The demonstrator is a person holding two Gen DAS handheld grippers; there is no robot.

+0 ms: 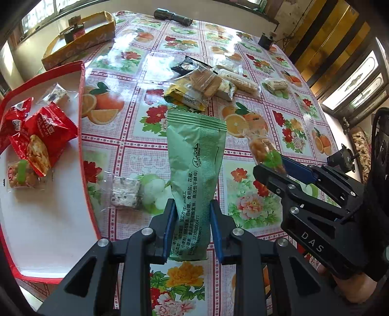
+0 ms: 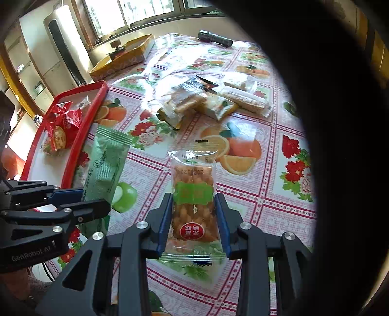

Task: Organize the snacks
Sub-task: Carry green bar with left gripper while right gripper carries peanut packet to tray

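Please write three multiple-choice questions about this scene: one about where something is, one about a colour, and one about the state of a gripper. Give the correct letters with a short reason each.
1. Where do the red snack packets lie?
A. in the red tray
B. in the yellow box
C. beside the flashlight

2. What colour is the long packet in the left gripper?
A. red
B. green
C. black

3. What is the state of the right gripper?
A. open and empty
B. shut on a clear packet of fried snack
C. shut on the flashlight

Answers:
1. A: the left wrist view shows them on the tray's white floor, inside its red rim.
2. B: the wrapper between the blue pads is pale green.
3. B: both pads press the sides of the clear packet with a green label.
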